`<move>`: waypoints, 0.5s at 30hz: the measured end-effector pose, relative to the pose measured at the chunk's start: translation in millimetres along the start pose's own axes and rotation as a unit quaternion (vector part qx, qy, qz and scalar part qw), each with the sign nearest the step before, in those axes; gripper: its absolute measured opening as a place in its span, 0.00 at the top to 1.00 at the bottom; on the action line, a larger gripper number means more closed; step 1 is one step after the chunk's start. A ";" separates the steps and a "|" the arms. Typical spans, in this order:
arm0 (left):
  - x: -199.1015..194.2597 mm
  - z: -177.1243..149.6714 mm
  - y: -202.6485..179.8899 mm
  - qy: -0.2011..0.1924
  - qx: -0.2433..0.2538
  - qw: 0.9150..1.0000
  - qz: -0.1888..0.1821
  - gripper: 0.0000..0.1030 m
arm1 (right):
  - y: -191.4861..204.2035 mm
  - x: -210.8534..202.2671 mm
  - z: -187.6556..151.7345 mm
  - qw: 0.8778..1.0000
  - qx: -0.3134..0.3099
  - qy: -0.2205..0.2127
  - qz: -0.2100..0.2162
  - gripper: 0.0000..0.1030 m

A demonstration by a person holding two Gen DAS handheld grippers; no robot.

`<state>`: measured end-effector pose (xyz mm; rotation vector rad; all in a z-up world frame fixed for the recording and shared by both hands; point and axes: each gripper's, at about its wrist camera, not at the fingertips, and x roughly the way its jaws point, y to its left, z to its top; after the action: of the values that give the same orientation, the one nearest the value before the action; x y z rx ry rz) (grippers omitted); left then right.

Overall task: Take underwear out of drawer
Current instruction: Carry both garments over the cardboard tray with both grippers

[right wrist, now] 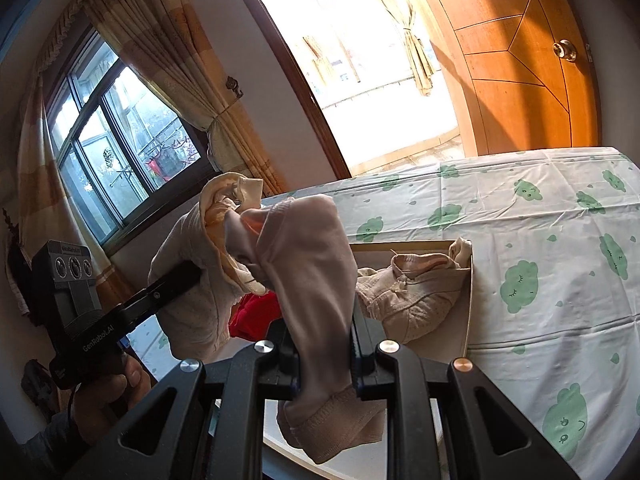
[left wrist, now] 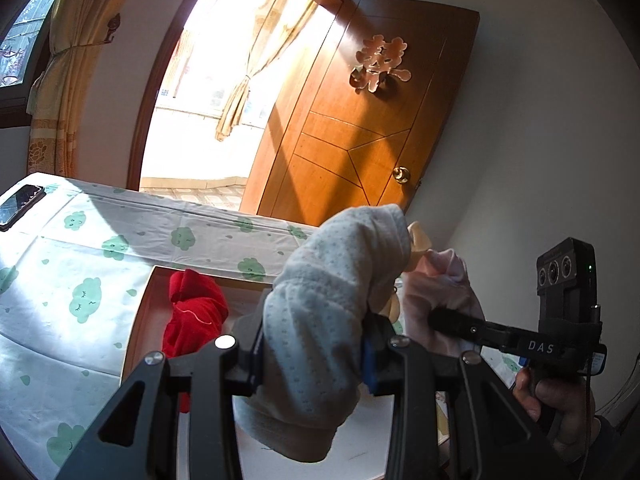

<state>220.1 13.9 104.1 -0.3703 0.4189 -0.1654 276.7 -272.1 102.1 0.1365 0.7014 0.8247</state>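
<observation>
Dotted pale underwear [left wrist: 320,312] in left gripper [left wrist: 312,364] — pink pair [right wrist: 308,280] pinched by right gripper [right wrist: 324,372].

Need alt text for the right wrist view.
The right tongs grip a pink garment above an open drawer on a cloud-print sheet. The left tongs hold a dotted garment beside it.

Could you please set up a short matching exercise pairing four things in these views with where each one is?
Things:
1. dotted underwear
2. pink underwear
3. red garment
4. phone

Places:
A. on the cloud-print cloth
B. clamped in the right hand-held gripper
C. lying in the drawer
D. clamped in the left hand-held gripper

Pairs: 1-D, 2-B, 3-C, 4-A
</observation>
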 end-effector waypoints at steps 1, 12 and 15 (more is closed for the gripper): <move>4.2 1.0 1.2 0.003 -0.005 1.000 0.000 0.66 | -1.1 2.4 2.5 1.000 0.002 0.001 -0.002 0.81; 45.9 3.9 18.1 0.044 -0.044 0.998 0.021 0.66 | -22.0 35.1 29.1 0.998 0.064 0.022 0.010 0.81; 57.5 3.9 26.4 0.056 -0.051 0.997 0.034 0.66 | -27.3 47.7 34.1 0.995 0.093 0.035 0.024 0.80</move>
<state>275.8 26.2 76.2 -0.4475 0.5522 -0.0989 337.5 -251.6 93.3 0.2940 0.8432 0.8118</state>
